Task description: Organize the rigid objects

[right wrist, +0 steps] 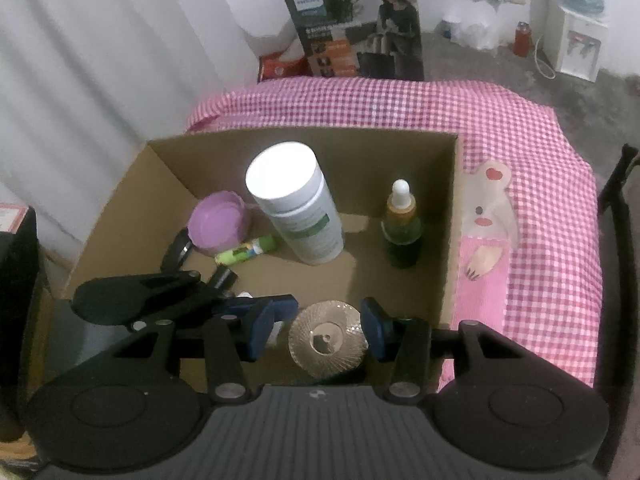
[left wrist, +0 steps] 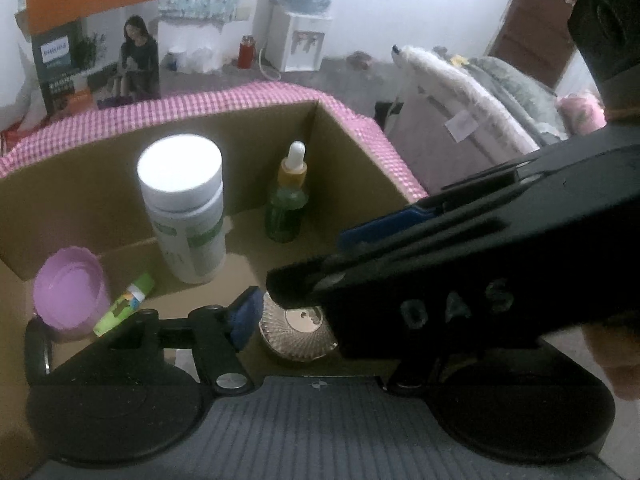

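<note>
We are looking into the cardboard box (right wrist: 450,216), which is sitting on a pink checked cloth (right wrist: 532,152). From the left: a purple cup (right wrist: 218,224), a green tube (right wrist: 246,251), an upright white bottle (right wrist: 296,204) and a green dropper bottle (right wrist: 401,228). Nearer us, the left gripper (right wrist: 248,306) is holding its fingers apart, clamping nothing. The right gripper (right wrist: 320,330) is bracketing the gold ribbed disc (right wrist: 328,338) on the box floor; whether the pads are pressing it, we cannot tell.

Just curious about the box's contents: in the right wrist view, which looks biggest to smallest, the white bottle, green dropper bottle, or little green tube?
1. White bottle
2. Green dropper bottle
3. Green tube
</note>
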`<state>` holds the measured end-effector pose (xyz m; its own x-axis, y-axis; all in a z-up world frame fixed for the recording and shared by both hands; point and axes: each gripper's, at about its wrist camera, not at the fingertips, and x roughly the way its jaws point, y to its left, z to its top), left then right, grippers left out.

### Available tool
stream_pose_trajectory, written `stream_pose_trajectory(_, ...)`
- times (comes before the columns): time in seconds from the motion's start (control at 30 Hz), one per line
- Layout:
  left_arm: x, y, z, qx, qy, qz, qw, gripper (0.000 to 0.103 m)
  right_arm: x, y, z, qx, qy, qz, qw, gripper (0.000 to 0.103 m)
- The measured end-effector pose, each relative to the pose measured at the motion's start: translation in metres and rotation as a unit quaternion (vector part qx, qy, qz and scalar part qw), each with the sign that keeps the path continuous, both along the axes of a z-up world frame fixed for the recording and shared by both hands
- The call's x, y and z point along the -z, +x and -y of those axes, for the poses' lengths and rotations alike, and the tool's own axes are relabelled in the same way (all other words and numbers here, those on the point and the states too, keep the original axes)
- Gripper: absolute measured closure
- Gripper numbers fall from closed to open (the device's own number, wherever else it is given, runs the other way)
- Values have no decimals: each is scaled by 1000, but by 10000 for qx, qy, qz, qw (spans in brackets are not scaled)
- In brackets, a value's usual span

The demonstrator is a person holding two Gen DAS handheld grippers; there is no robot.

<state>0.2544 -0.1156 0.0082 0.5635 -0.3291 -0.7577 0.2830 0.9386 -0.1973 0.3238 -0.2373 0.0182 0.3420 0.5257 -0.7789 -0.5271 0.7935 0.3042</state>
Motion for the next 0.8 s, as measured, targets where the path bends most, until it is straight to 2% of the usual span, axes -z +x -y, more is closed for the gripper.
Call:
stream_pose_trajectory(0.1,-12,-12,-3,-9,0,261,9997,20,-10,-8,7,71,248,166,9995,49)
stream_pose_trajectory(0.17,-23,-25,-6,-28,30,475,9989,9,-22,-19,14,140,406,385,9983,40)
stream_pose_trajectory(0.2,-28,-32,-8,-40,46,574,9983,1,-28,-26,18,176,491,521,9973,35)
stream_pose_trajectory(0.27,-40,-48,-12,-95,120,833,9964,0,-43,-43,25,238,602,860,9942,26)
stream_pose_trajectory(0.33,-50,-63,-15,-174,293,1059,9938,0,-57,-63,31,338,692,1182,9900,6)
stream_pose_trajectory(0.37,-54,-70,-16,-262,406,1150,9922,0,-64,-74,34,399,749,1354,9871,0)
stream_pose_trajectory(0.47,-63,-87,-19,-642,788,1225,9872,0,-83,-106,45,604,818,1872,9770,0)
stream_pose_trajectory(0.57,-64,-99,-25,-983,1001,1204,9828,0,-94,-134,50,1024,616,2316,9655,0)
stream_pose_trajectory(0.67,-59,-110,-30,-1388,1096,1095,9781,0,-96,-155,43,1569,31,2642,9516,0)
stream_pose_trajectory(0.73,-54,-116,-32,-1466,1149,1132,9760,0,-94,-168,34,1936,-422,2897,9364,0)
stream_pose_trajectory(0.8,-50,-124,-36,-1494,1204,1142,9747,0,-89,-181,27,2078,-726,3142,9235,0)
